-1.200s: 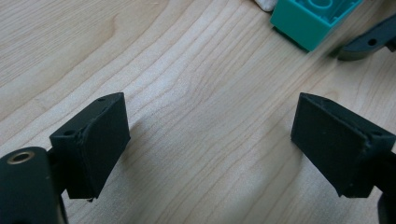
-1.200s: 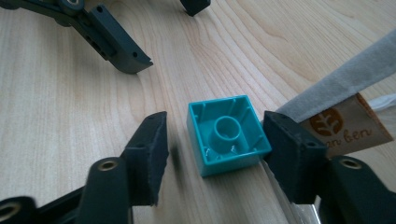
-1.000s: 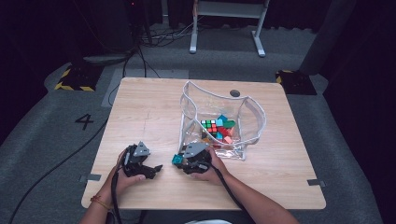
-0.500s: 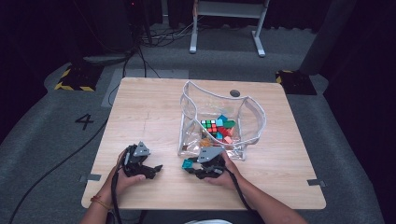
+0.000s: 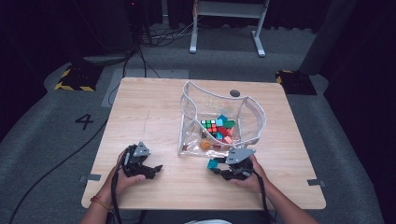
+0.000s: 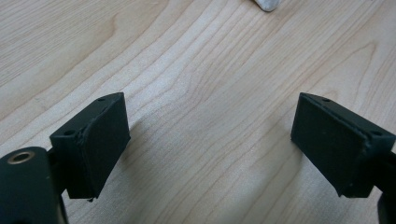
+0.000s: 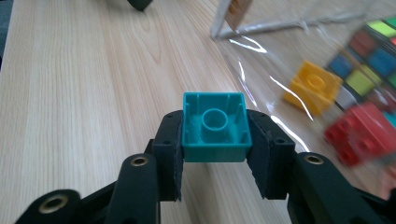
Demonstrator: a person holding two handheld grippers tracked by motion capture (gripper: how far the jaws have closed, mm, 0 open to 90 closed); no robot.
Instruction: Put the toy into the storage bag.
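Note:
A teal toy brick (image 7: 215,127) is clamped between the pads of my right gripper (image 7: 215,140), hollow underside toward the camera. From above, that brick (image 5: 213,164) and my right gripper (image 5: 218,167) hover over the table just in front of a clear plastic bag (image 5: 252,112). The bag holds a puzzle cube (image 5: 209,126) and several coloured bricks, among them a yellow brick (image 7: 314,86) and a red brick (image 7: 359,133). My left gripper (image 5: 156,169) rests at the table's front left. Its jaws stand wide apart over bare wood (image 6: 210,135).
The light wooden table (image 5: 149,107) stands on grey carpet. A dark round hole (image 5: 234,93) lies behind the bag. A metal stand (image 5: 226,28) and cables sit on the floor beyond. Tape tabs (image 5: 315,182) mark the table's front corners.
My right gripper has carried the teal brick to the right along the front of the bag. The left gripper has stayed put.

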